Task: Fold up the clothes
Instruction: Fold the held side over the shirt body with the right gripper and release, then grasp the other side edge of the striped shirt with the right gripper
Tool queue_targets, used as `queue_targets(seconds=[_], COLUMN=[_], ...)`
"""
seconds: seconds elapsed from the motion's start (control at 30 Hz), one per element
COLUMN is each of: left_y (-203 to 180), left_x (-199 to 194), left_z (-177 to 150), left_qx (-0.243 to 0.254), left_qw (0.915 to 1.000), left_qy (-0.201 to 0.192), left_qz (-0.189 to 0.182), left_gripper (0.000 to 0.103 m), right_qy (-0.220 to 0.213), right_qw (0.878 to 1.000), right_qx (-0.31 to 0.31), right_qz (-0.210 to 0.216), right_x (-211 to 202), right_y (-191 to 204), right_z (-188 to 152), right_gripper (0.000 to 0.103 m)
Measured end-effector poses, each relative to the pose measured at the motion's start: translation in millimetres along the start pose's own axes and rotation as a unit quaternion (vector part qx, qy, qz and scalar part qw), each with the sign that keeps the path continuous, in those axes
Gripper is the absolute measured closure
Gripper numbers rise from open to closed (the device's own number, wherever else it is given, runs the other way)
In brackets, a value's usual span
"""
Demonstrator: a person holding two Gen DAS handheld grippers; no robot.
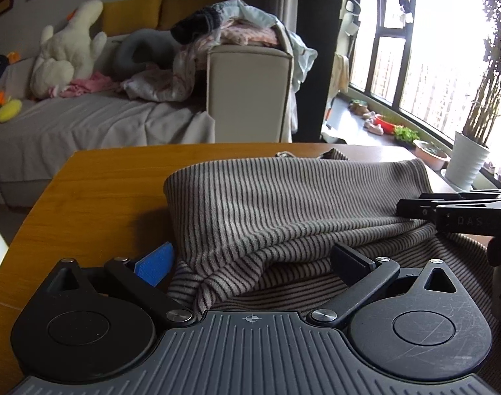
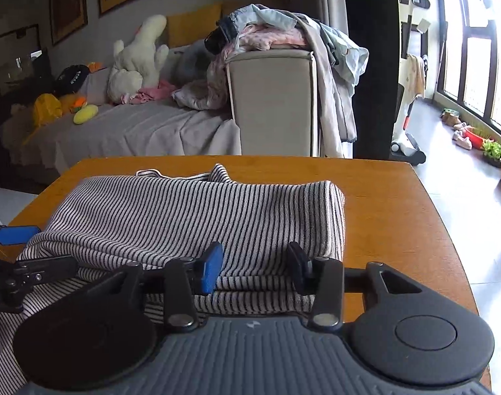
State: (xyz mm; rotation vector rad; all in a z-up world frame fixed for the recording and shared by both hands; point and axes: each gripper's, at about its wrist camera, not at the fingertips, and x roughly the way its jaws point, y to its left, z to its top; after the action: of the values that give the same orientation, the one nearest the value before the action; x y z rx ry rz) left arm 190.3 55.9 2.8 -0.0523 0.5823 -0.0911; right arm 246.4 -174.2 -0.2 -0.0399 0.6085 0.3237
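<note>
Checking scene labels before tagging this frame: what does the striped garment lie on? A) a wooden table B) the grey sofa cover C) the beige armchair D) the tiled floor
A: the striped garment lies folded on the wooden table, whose orange-brown top shows around it in both wrist views; the sofa stands behind the table.

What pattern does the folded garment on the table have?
Thin dark stripes on grey knit garment; clearest in right wrist view.
</note>
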Motion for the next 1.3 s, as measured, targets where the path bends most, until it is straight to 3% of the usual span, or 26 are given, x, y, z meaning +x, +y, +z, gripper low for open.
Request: queue_targets(seconds=[0.1, 0.23, 0.5, 0.57, 0.63, 0.73, 0.77, 0.83, 0.87, 1.1, 1.17, 1.3], left_y=[-7.6, -17.0, -18.7, -21.7, -20.1, -17.9, -18.2, -19.2, -19.5, -14.0, -13.7, -13.2], left_x=[-3.6, 7.6, 18.4, 18.5, 19.2, 18.8, 18.5, 17.6, 17.5, 15.9, 16.5, 16.4], left_z=[8.3, 7.7, 0.8, 0.7, 1.1, 1.8, 1.7, 1.2, 1.3, 1.9, 2.5, 2.7], left_qx=[0.005, 0.005, 0.028, 0.036, 0.031, 0.024, 0.025, 0.026, 0.026, 0.008, 0.008, 0.006], left_qw=[0.9993, 0.9983, 0.9987, 0.9986, 0.9987, 0.9989, 0.9989, 0.9991, 0.9991, 0.9997, 0.9997, 0.9997], left_qy=[-0.023, -0.015, 0.007, 0.009, 0.01, 0.009, 0.009, 0.008, 0.008, 0.007, 0.008, 0.01], left_qz=[-0.028, -0.056, -0.043, -0.039, -0.038, -0.04, -0.038, -0.034, -0.031, -0.02, -0.019, -0.02], left_gripper=[0.0, 0.0, 0.0, 0.0, 0.0, 0.0, 0.0, 0.0, 0.0, 0.0, 0.0, 0.0], right_qy=[0.001, 0.002, 0.006, 0.005, 0.011, 0.005, 0.0, -0.019, -0.026, -0.039, -0.027, -0.01], right_qw=[1.0, 1.0, 0.998, 0.997, 0.994, 0.994, 0.994, 0.995, 0.996, 0.999, 0.999, 1.0], right_qx=[-0.018, -0.023, -0.06, -0.075, -0.083, -0.059, -0.053, -0.045, -0.041, -0.026, -0.028, -0.003], right_qz=[-0.003, -0.001, -0.004, -0.027, -0.071, -0.092, -0.095, -0.085, -0.075, -0.003, 0.005, 0.017], right_x=[5.9, 7.9, -13.4, -21.6, -26.1, -36.8, -40.8, -49.5, -52.3, -33.8, -13.3, 32.7], right_y=[3.2, 1.6, -3.7, -4.1, -8.7, -20.8, -22.6, -19.6, -16.9, 9.2, 16.1, 19.1], right_z=[3.9, 5.4, -3.9, -5.8, -7.2, -6.5, -4.9, 2.5, 6.8, 47.8, 56.4, 70.5], right_gripper=[0.059, 0.059, 0.059, 0.052, 0.037, 0.041, 0.055, 0.07, 0.07, 0.069, 0.061, 0.06])
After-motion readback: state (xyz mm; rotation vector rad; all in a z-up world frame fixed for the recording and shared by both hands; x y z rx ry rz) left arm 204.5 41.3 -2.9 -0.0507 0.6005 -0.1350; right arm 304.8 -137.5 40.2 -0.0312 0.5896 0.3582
